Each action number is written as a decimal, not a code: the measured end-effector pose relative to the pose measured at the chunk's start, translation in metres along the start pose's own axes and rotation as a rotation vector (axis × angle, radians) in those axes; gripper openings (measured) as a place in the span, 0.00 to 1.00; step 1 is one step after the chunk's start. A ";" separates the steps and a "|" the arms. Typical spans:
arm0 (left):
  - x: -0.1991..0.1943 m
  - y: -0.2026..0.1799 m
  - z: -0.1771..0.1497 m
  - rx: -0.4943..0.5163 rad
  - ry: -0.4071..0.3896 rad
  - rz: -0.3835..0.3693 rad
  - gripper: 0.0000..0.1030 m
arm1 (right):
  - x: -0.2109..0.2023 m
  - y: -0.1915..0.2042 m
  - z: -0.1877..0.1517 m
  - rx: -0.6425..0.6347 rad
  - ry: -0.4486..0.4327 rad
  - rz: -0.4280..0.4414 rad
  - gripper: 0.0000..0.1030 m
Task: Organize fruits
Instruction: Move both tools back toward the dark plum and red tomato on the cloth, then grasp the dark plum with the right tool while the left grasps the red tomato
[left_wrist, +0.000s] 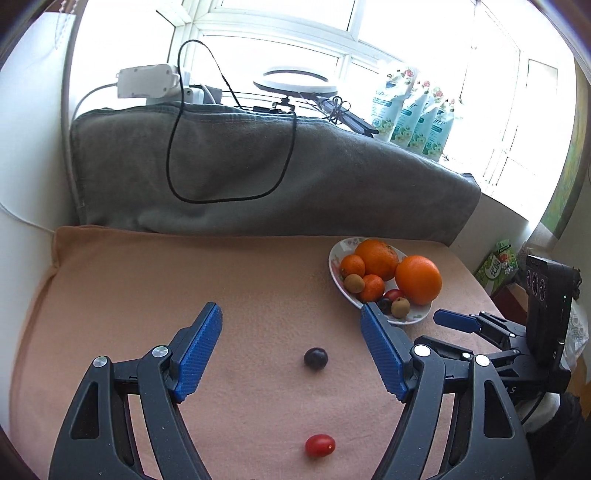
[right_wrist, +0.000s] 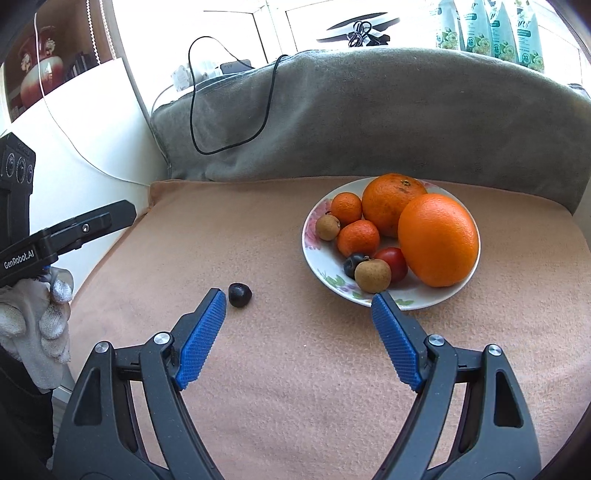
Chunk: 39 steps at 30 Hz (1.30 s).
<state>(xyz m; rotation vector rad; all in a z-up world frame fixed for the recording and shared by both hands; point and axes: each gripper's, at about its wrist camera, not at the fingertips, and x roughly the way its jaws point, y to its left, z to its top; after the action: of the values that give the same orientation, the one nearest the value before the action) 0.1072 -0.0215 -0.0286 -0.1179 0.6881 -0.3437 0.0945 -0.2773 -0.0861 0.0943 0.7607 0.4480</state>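
Resting on fuzzy peach cloth (left_wrist: 147, 295), round dark grape (left_wrist: 316, 357), glossy oval tomato (left_wrist: 320, 445)

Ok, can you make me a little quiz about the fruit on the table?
1. How many fruits lie loose on the cloth in the left wrist view?
2. True or false: the left tongs are squeezing the dark fruit.
3. Where is the biggest orange: A on the plate, B on the cloth, C in the right tongs?

Key: 1. Two, the dark fruit and the tomato. 2. False. 3. A.
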 end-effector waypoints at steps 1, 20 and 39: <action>-0.003 0.003 -0.005 -0.007 0.002 0.004 0.75 | 0.001 0.001 0.000 -0.001 0.001 0.007 0.81; -0.014 -0.004 -0.076 -0.073 0.102 -0.060 0.56 | 0.039 0.033 -0.001 -0.060 0.064 0.096 0.73; 0.010 -0.019 -0.100 -0.048 0.189 -0.105 0.41 | 0.090 0.050 0.004 -0.105 0.168 0.116 0.43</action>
<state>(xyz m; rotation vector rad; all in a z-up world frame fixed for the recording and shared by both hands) 0.0447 -0.0425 -0.1072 -0.1686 0.8789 -0.4430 0.1370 -0.1939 -0.1289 0.0023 0.8982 0.6105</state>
